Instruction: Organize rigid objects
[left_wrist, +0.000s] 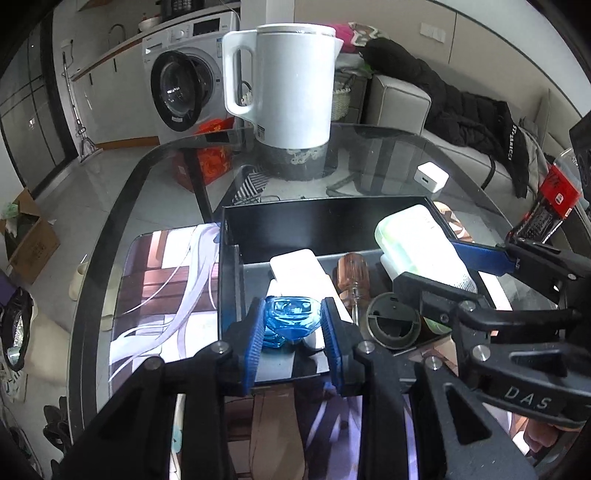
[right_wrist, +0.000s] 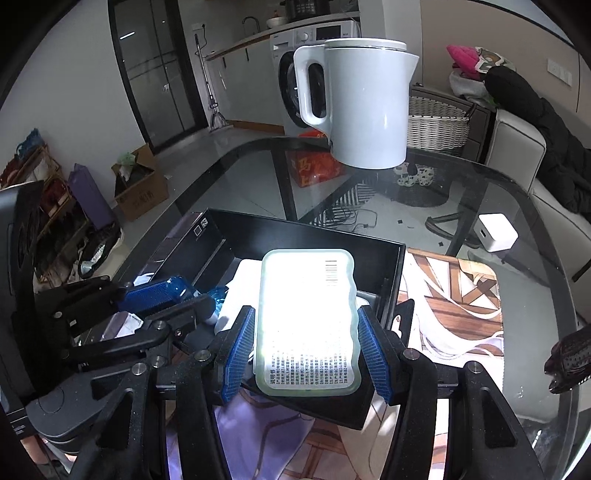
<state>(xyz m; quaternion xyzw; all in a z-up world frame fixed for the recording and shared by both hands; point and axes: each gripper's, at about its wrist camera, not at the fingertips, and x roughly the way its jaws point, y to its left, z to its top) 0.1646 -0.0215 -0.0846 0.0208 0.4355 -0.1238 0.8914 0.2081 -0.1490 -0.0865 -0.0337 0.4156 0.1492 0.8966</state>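
A black open box (left_wrist: 295, 218) stands on a printed mat on the glass table. My left gripper (left_wrist: 293, 325) is shut on a small blue glass bottle (left_wrist: 291, 317), held over the box's near part. Under it lie a white flat block (left_wrist: 299, 271), a clear amber-handled screwdriver (left_wrist: 352, 275) and a round dark cap (left_wrist: 393, 325). My right gripper (right_wrist: 306, 343) is shut on a pale green flat plastic case (right_wrist: 308, 321) with printed text, held over the box (right_wrist: 295, 232). The case also shows in the left wrist view (left_wrist: 421, 243).
A white electric kettle (left_wrist: 291, 85) stands at the table's far side. A white charger cube (left_wrist: 430, 177) lies right of the box. A cola bottle (left_wrist: 546, 206) lies at the right edge. The table's curved edge (left_wrist: 122, 192) runs on the left.
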